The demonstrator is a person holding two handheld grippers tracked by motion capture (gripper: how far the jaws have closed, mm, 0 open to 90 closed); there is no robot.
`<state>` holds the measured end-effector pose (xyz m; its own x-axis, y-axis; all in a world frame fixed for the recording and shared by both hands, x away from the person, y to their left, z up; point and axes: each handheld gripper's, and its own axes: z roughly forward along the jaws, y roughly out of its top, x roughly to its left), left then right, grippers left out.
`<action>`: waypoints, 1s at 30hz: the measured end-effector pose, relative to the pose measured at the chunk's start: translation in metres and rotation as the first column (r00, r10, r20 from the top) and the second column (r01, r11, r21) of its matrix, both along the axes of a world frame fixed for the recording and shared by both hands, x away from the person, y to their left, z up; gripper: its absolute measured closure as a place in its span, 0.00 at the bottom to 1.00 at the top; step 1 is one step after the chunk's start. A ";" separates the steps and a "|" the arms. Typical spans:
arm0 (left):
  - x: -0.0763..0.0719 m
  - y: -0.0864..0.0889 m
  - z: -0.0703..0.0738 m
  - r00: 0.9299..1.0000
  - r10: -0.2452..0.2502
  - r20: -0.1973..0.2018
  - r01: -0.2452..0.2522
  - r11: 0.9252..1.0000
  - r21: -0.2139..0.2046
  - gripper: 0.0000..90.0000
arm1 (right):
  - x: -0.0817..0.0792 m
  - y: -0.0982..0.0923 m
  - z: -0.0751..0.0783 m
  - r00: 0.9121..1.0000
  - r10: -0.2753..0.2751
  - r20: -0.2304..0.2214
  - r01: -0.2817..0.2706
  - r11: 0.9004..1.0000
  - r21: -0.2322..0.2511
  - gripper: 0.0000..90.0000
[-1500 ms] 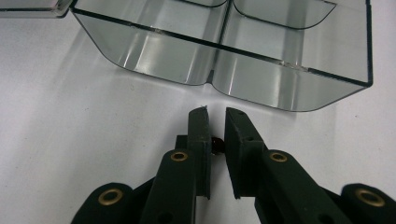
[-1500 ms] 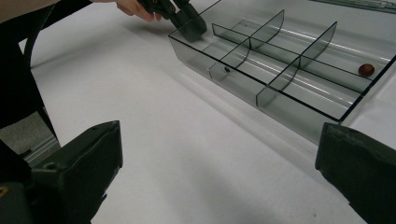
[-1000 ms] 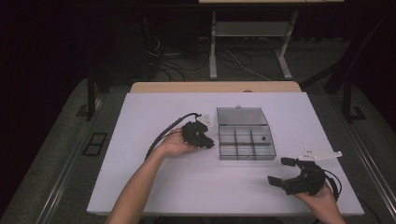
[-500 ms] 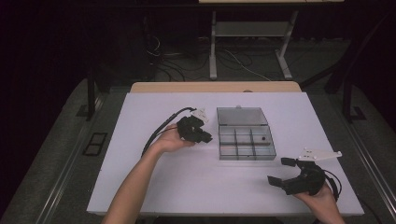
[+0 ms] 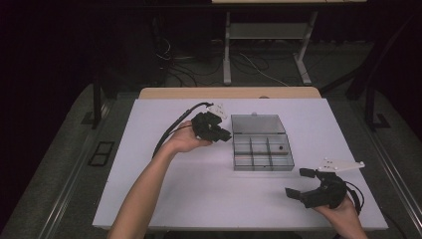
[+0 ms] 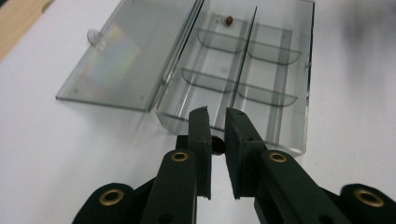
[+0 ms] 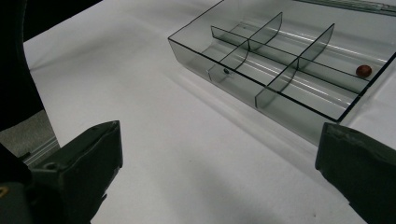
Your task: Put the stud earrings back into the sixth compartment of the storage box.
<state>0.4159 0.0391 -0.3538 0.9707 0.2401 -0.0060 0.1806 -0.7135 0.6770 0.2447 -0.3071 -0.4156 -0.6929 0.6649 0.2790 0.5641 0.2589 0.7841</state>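
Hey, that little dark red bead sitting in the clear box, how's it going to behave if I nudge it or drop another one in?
The bead looks small and round, so it would probably roll freely on the smooth floor of the clear box. The dividers should likely keep it within its compartment. The left hand-held gripper pinches a similar bead between its jaws, so it is probably hard, but could slip out.

left claw (image 6: pixel 215 128) nearly closed, seemingly pinching something; right claw (image 5: pixel 304 182) spread wide.

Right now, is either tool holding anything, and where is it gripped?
The left tool pinches a small dark red bead deep between its jaws. The right tool is open and holds nothing.
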 end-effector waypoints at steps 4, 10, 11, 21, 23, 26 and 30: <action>0.002 -0.008 0.010 1.000 -0.016 0.020 0.016 1.000 0.001 0.89 | 0.000 0.000 0.000 1.000 -0.002 0.000 0.002 1.000 0.001 0.01; 0.004 -0.022 0.023 0.998 -0.031 0.046 0.031 1.000 -0.002 0.89 | 0.000 0.000 0.000 1.000 -0.001 0.004 0.001 1.000 0.002 0.01; 0.005 -0.025 0.025 0.998 -0.035 0.051 0.035 0.999 -0.002 0.89 | 0.000 0.000 0.000 1.000 -0.002 0.003 0.002 1.000 0.002 0.01; 0.009 -0.051 0.033 0.996 -0.053 0.071 0.054 0.998 -0.012 0.89 | 0.000 -0.001 0.000 1.000 -0.002 0.003 0.002 1.000 0.007 0.01; 0.010 -0.056 0.033 0.996 -0.056 0.072 0.057 0.998 -0.020 0.89 | 0.000 -0.001 0.001 1.000 -0.001 0.003 0.001 1.000 0.008 0.01; 0.011 -0.065 0.033 0.996 -0.049 0.070 0.051 0.998 -0.028 0.89 | 0.000 -0.001 0.001 1.000 0.000 0.004 0.000 1.000 0.007 0.01; 0.010 -0.078 0.030 0.996 -0.058 0.072 0.061 0.997 -0.037 0.89 | 0.000 -0.001 0.001 1.000 0.000 0.004 0.000 1.000 0.006 0.01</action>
